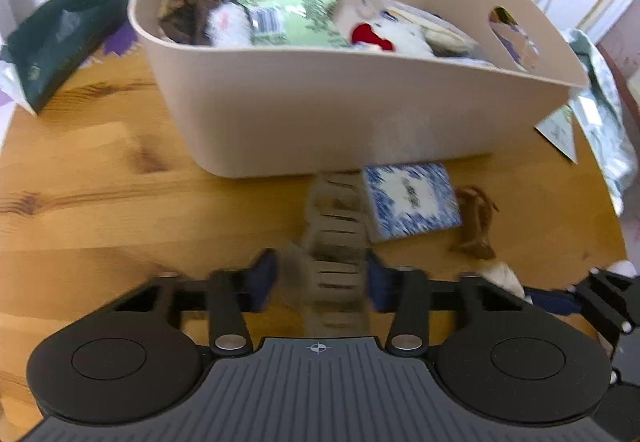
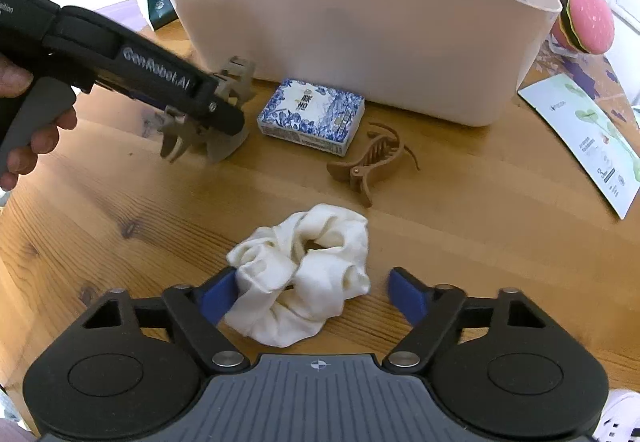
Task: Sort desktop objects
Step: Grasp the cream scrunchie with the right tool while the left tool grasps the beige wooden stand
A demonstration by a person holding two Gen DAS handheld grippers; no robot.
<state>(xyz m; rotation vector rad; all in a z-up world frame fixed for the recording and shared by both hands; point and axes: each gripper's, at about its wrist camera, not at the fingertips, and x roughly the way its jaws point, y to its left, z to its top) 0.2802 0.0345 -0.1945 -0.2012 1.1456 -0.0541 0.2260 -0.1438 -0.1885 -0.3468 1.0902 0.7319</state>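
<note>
A: What did the left gripper (image 1: 322, 274) hold?

B: Its jaws were clamped on a grey-beige hair claw (image 1: 336, 242), blurred, just before the beige bin (image 1: 320, 114).

A: And the right gripper (image 2: 310, 292)?

B: Half-wide around the cream scrunchie (image 2: 304, 274) on the wooden table (image 2: 120, 226); only its left pad seemed to touch.

Right gripper (image 2: 308, 296) sits open around a cream scrunchie (image 2: 304, 274) on the wooden counter (image 2: 120, 242), left pad touching it. Further back the left gripper (image 2: 224, 114) clamps a beige hair claw (image 2: 208, 130), beside a blue-white box (image 2: 312, 116) and brown claw clip (image 2: 370, 162), in front of the beige bin (image 2: 360, 42).
</note>
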